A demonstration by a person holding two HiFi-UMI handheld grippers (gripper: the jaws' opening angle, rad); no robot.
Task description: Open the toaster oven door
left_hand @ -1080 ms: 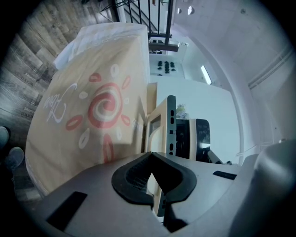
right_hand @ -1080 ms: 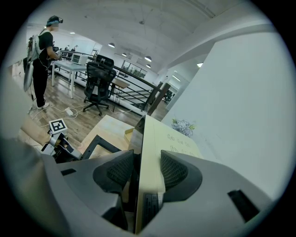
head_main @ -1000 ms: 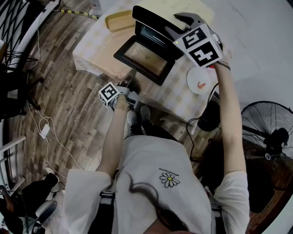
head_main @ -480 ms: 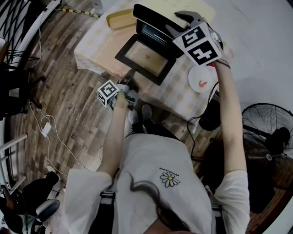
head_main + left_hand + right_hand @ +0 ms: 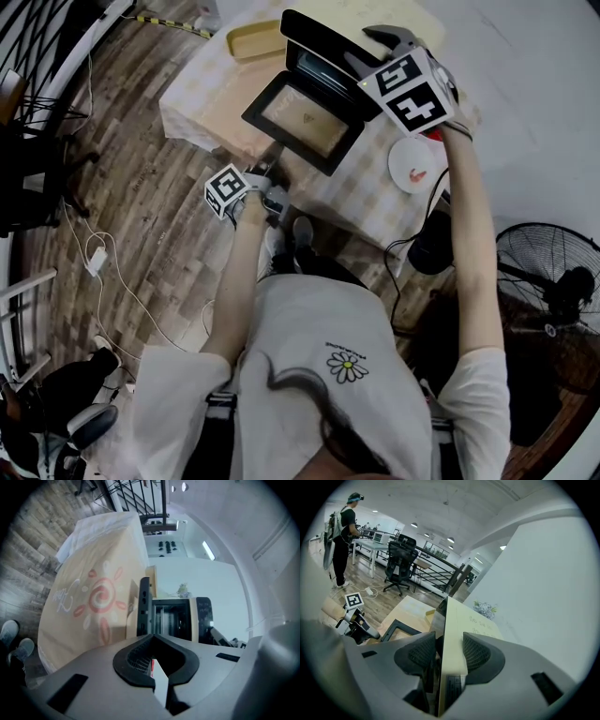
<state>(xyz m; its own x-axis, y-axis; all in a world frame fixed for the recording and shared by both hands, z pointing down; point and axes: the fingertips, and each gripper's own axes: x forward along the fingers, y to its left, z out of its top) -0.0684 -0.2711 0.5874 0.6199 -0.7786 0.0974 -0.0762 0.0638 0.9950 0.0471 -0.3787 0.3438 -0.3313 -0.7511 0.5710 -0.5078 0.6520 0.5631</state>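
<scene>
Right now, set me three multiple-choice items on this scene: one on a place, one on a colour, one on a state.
1. Where is the round white plate relative to the black-and-cream toaster oven?
A. on the table, to the person's right of it
B. on top of it
C. on the floor

2. What colour is the shallow rectangular tray beyond the oven?
A. red
B. yellow
C. blue

3. How does the oven's glass door stand?
A. shut
C. open, folded down flat
B. lifted off and leaning on the wall

Answers:
1 A: the head view shows it on that side.
2 B: its rim and floor are yellow.
3 C: the door lies flat and the cavity is exposed.
</scene>
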